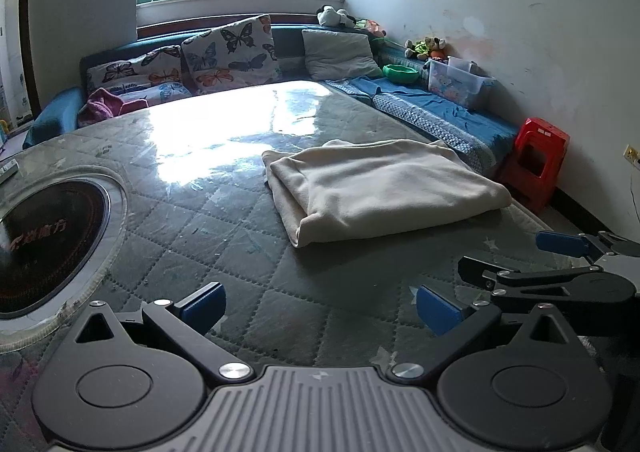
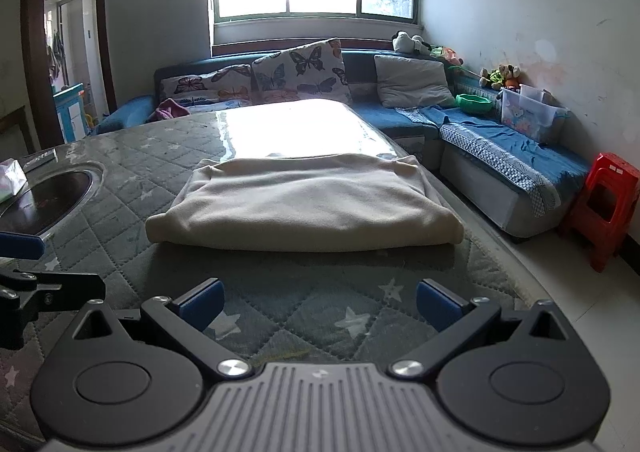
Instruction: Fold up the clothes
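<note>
Quilted counter [image 2: 120, 220] carries a soft, light, folded cream garment [image 2: 304, 204], best pinched at a near corner; left tool [image 1: 320, 308] and right tool [image 2: 318, 306] are held apart, empty.

Your round black inset cooktop [image 1: 44, 240] gets chopped by the left edge, its logo is too blurry to read, and window glare washes out the quilted grey table cover [image 2: 296, 124].

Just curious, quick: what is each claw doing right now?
Left claw: open, holding nothing.
Right claw: open, holding nothing; the folded cloth lies ahead, untouched.
</note>
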